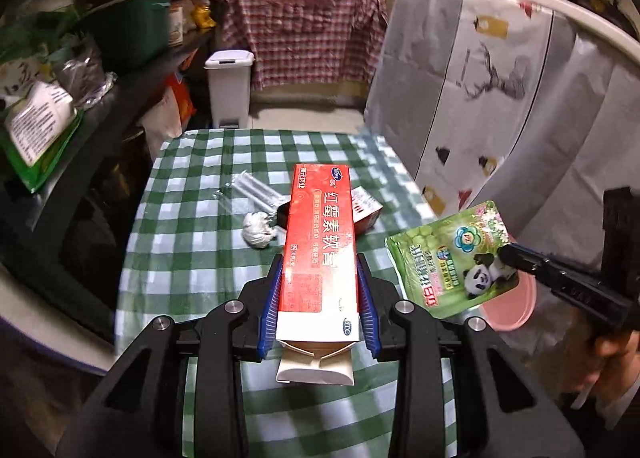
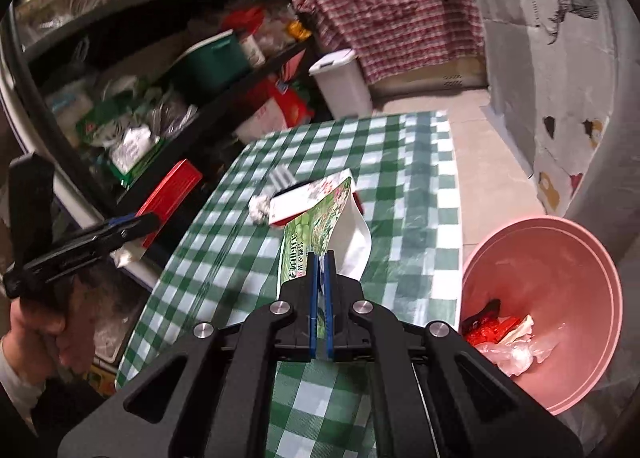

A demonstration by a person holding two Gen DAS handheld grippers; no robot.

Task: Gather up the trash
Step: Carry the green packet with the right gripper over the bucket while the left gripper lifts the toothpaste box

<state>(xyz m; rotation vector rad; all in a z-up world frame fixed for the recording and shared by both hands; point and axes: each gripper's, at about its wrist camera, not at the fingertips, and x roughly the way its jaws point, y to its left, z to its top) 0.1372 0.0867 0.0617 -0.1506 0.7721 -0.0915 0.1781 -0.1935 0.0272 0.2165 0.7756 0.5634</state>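
My left gripper (image 1: pixel 320 274) is shut on a long red ointment box (image 1: pixel 320 242) and holds it above the green checked table (image 1: pixel 192 258); its open flap points back at me. My right gripper (image 2: pixel 319 258) is shut on a green panda pouch (image 2: pixel 308 234), which also shows in the left wrist view (image 1: pixel 452 258), held near the table's right edge. A crumpled white tissue (image 1: pixel 259 230), a clear plastic wrapper (image 1: pixel 248 190) and a small red-and-white box (image 1: pixel 366 210) lie on the table. A pink bin (image 2: pixel 560 258) beside the table holds red and clear wrappers.
Black shelves (image 2: pixel 120 106) crammed with bags and boxes line the left side. A white pedal bin (image 1: pixel 230 90) stands past the table's far end. A paper-covered wall (image 1: pixel 520 106) runs along the right. The left gripper also shows in the right wrist view (image 2: pixel 132 226).
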